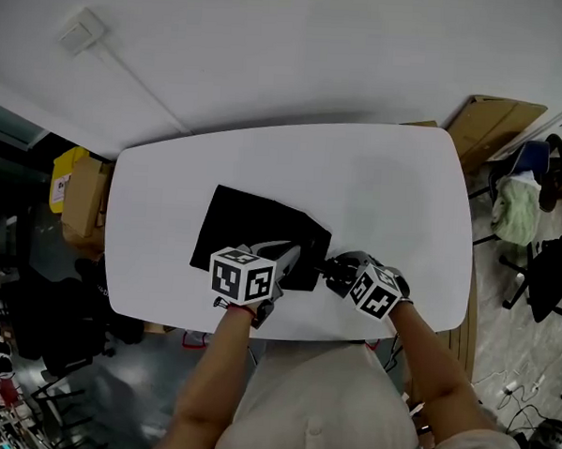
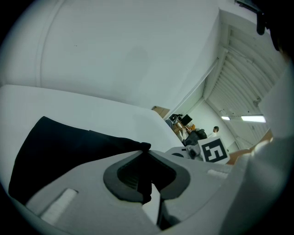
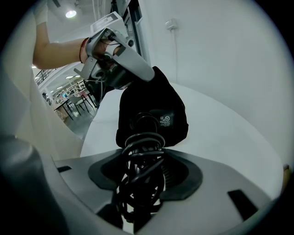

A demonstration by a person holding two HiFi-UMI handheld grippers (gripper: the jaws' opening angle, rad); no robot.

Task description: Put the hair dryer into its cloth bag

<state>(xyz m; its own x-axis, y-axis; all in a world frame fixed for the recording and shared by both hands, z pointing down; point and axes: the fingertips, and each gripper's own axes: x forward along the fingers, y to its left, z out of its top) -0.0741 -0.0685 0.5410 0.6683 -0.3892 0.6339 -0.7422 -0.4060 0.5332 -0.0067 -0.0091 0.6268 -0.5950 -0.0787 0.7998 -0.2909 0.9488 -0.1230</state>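
Our left hand-held gripper (image 2: pixel 146 149) pinches the cloth bag (image 2: pixel 69 151); the right hand-held gripper (image 3: pixel 144 174) clasps coiled cord (image 3: pixel 144 140), clear only in its view

white oval table (image 1: pixel 386 196), flat cardboard (image 1: pixel 493 122) beyond its far right corner, brown box (image 1: pixel 83 199) off left edge, office chairs (image 1: pixel 543 251) right

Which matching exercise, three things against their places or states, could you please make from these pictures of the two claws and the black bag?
Things:
1. left claw
2. right claw
3. cloth bag

States:
A. lying on the white table
B. closed round the coiled cord
C. pinching the bag's edge

Pairs: 1-C, 2-B, 3-A.
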